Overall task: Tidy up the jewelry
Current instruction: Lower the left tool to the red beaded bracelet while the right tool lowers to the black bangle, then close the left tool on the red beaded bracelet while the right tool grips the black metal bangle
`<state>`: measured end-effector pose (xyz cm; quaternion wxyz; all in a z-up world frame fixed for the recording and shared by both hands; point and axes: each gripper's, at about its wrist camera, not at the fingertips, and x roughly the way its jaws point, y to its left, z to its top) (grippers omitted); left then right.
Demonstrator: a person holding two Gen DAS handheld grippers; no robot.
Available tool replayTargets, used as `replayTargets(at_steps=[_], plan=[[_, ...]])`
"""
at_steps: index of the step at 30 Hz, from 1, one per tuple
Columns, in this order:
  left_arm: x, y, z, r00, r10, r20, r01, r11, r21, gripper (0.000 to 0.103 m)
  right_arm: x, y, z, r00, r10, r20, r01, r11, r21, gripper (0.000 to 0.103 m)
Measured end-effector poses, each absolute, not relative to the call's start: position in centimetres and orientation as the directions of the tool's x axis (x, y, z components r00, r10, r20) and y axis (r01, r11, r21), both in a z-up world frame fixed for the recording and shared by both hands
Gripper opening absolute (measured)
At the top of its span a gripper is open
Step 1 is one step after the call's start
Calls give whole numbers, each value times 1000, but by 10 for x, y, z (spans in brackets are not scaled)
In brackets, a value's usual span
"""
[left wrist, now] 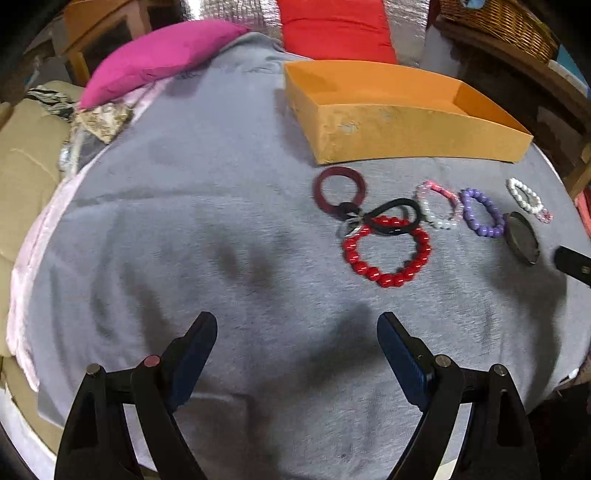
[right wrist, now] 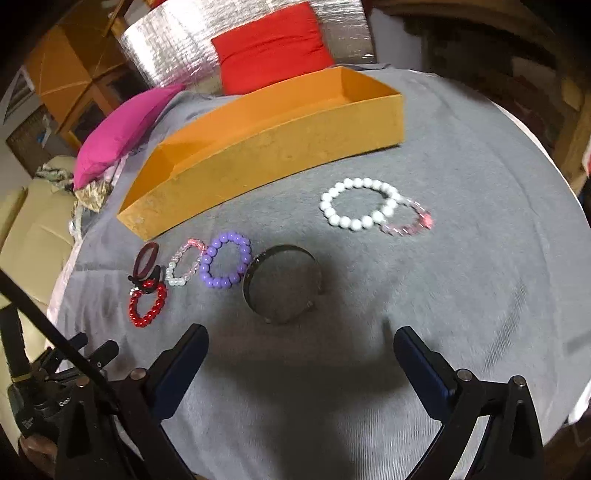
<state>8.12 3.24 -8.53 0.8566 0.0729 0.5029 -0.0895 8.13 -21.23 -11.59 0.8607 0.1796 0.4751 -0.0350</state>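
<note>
An open orange box (left wrist: 399, 133) (right wrist: 258, 155) stands on the grey cloth. In front of it lies a row of bracelets: a dark red ring (left wrist: 320, 190), a black hair tie (left wrist: 397, 206), a red bead bracelet (left wrist: 388, 277) (right wrist: 147, 308), a pink and white one (left wrist: 439, 221) (right wrist: 183, 266), a purple one (left wrist: 484, 229) (right wrist: 225, 264), a metal bangle (left wrist: 522, 240) (right wrist: 282, 286), a white bead bracelet (left wrist: 524, 195) (right wrist: 360, 203) and a thin pink one (right wrist: 408, 221). My left gripper (left wrist: 297, 332) is open and empty, short of the red bracelet. My right gripper (right wrist: 301, 343) is open and empty, just short of the metal bangle.
A magenta cushion (left wrist: 162, 59) (right wrist: 122, 125) and a red cushion (left wrist: 336, 29) (right wrist: 273, 48) lie behind the box. A beige sofa (left wrist: 26, 166) is at the left. A wicker basket (left wrist: 506, 26) stands at the back right. The cloth's edge curves round at the right.
</note>
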Motion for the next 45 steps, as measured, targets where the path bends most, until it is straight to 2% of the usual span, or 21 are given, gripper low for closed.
replayTargets(at_steps=[9, 15, 17, 19, 20, 23, 28, 32, 45], plan=[[109, 16, -87, 437, -166, -884, 276, 960, -44, 89, 123, -198, -139, 496, 116, -860, 171, 958, 228, 96], [120, 6, -94, 393, -261, -882, 303, 942, -143, 88, 133, -195, -141, 512, 50, -858, 167, 974, 156, 76], [120, 4, -94, 395, -278, -876, 308, 938, -160, 80, 134, -193, -141, 520, 32, -854, 162, 978, 135, 65], [120, 1, -96, 396, -282, -874, 311, 937, -161, 65, 135, -192, -141, 525, 24, -851, 160, 979, 126, 64], [120, 0, -96, 397, -282, -873, 311, 937, -162, 63, 134, -192, -141, 526, 23, -850, 161, 979, 126, 64], [121, -5, -97, 415, -282, -865, 310, 938, -157, 46, 133, -191, -141, 533, 18, -846, 159, 980, 121, 64], [114, 10, -95, 439, -284, -852, 286, 943, -167, 11, 125, -198, -139, 539, 40, -842, 170, 973, 155, 64], [107, 14, -89, 457, -308, -835, 305, 936, -179, 10, 122, -202, -138, 541, 56, -839, 179, 967, 180, 64], [82, 10, -57, 589, -258, -766, 358, 933, -39, 10, 119, -198, -132, 570, 101, -816, 165, 958, 234, 64]])
